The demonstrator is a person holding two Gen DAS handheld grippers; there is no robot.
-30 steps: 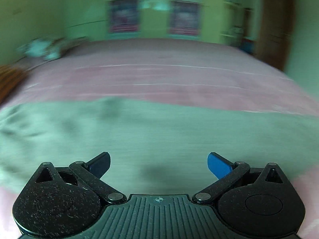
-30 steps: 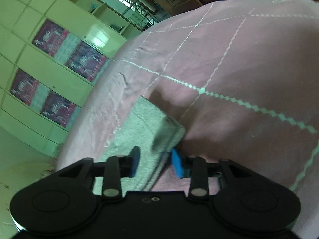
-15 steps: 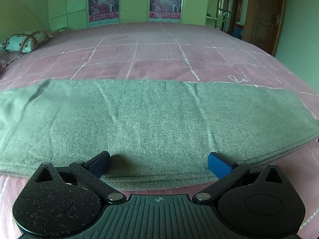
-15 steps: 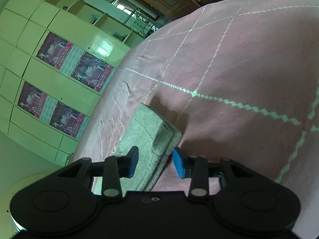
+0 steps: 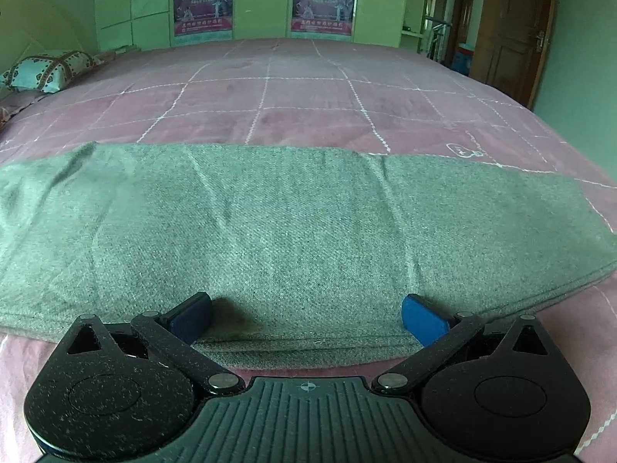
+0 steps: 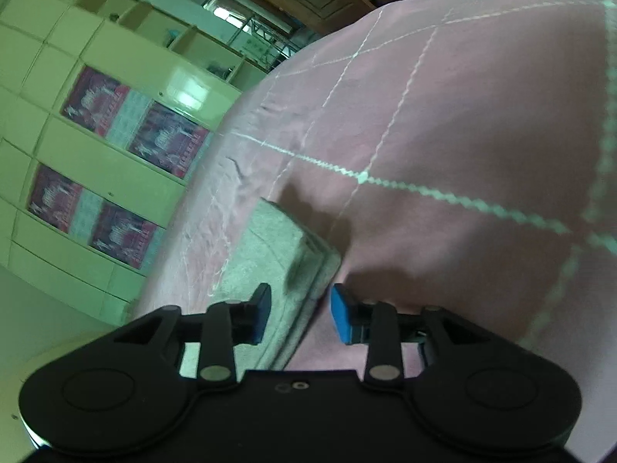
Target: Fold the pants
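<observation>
Grey pants lie folded lengthwise into one long band across the near part of the pink bedspread — flat, with a couple of faint diagonal creases. The band runs side to side in the left wrist view; its stacked near edge shows several layers. One end of the band appears in the right wrist view as a squared-off, layered corner.

Left gripper: jaws spread wide, blue pads well apart, hovering just over the near long edge of the pants. Nothing is between the pads; whether their tips touch the fabric cannot be told.

Right gripper: jaws at a narrow gap, set astride the layered edge at the end of the pants. The left pad sits over the grey cloth, the right pad over the bedspread just beside the edge. A gap shows on both sides of the fabric edge, so the pads do not press on it. View is tilted and a little blurred.

Background: pale green wardrobe with posters on its doors at the far side of the bed, a patterned pillow at the left corner, a brown wooden door to the right.
</observation>
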